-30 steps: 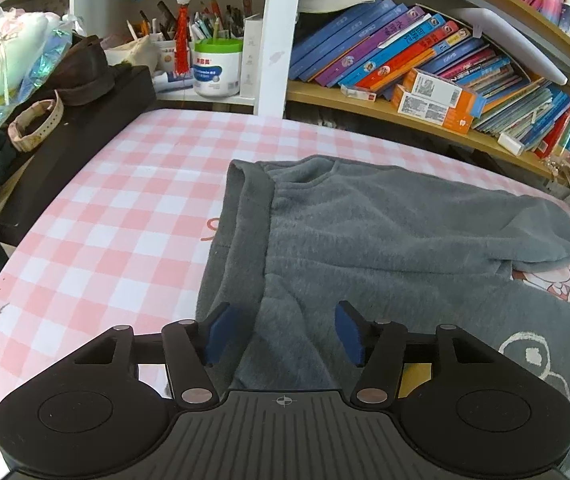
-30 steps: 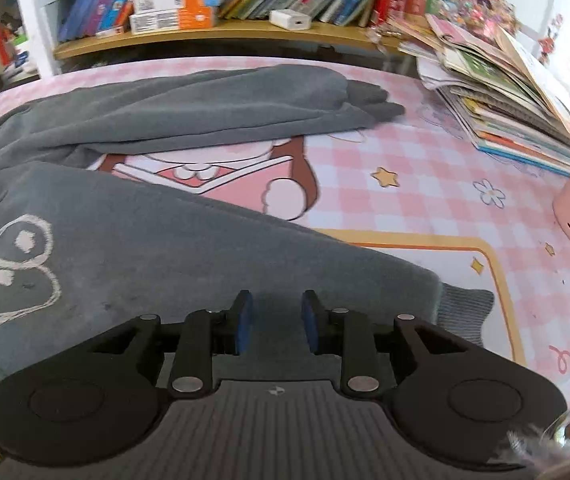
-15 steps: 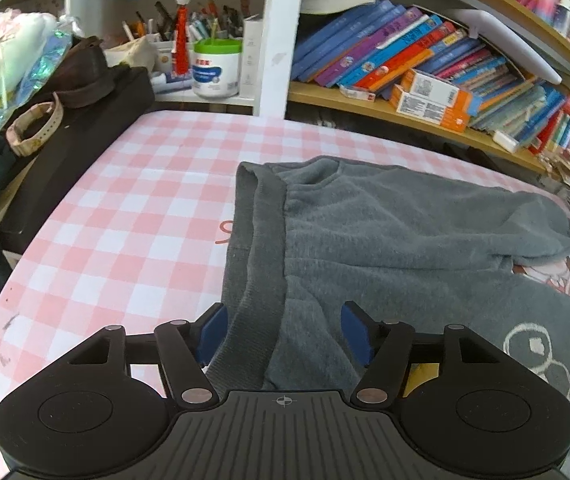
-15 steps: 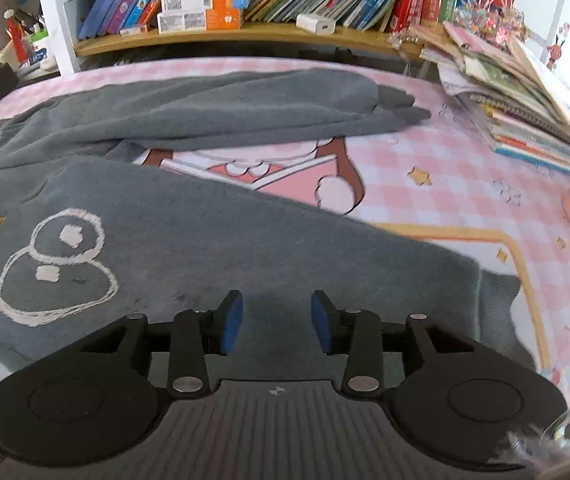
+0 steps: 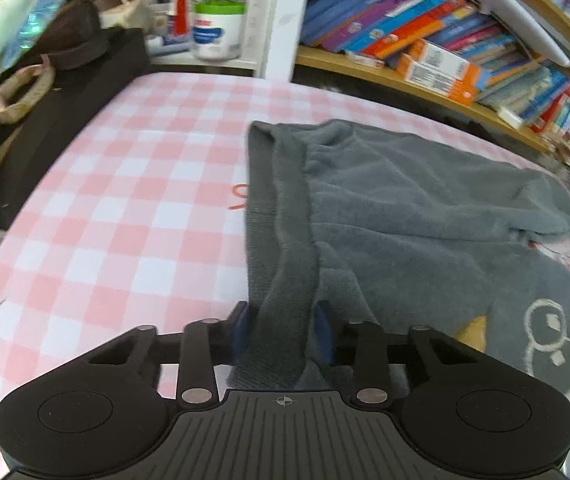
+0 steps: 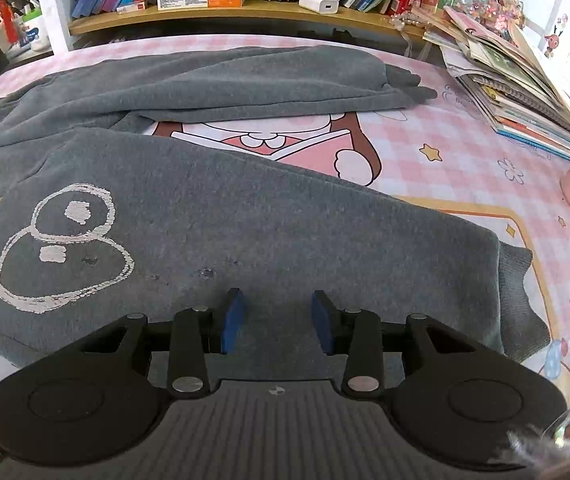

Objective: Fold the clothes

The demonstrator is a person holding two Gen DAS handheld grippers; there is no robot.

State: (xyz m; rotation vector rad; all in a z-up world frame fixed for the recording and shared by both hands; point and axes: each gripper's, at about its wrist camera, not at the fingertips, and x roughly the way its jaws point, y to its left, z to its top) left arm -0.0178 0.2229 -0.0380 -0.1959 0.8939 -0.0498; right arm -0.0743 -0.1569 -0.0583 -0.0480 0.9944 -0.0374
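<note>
My left tongs [image 5: 281, 330] are closing on the ribbed waistband [image 5: 277, 240] of the grey sweatpants [image 5: 405, 208]. The band runs up between the blue pads, bunched and lifted at six o'clock in that view; whether they pinch it yet I can't quite tell. My right tongs [image 6: 277, 322] hang over the near trouser leg [image 6: 245, 220] with pads parted and nothing between them, the cloth lying flat beneath.

Further out, the pants lie spread on the pink checked tablecloth [image 5: 117, 208]. The near leg's cuff [image 6: 519, 300] is at three o'clock, and the far leg [image 6: 225, 76] stretches across at twelve, cartoon print showing between them. Beyond stand the bookshelves [image 6: 245, 8].

I judge folding barely begun: legs not yet laid together, no crosswise fold made.
</note>
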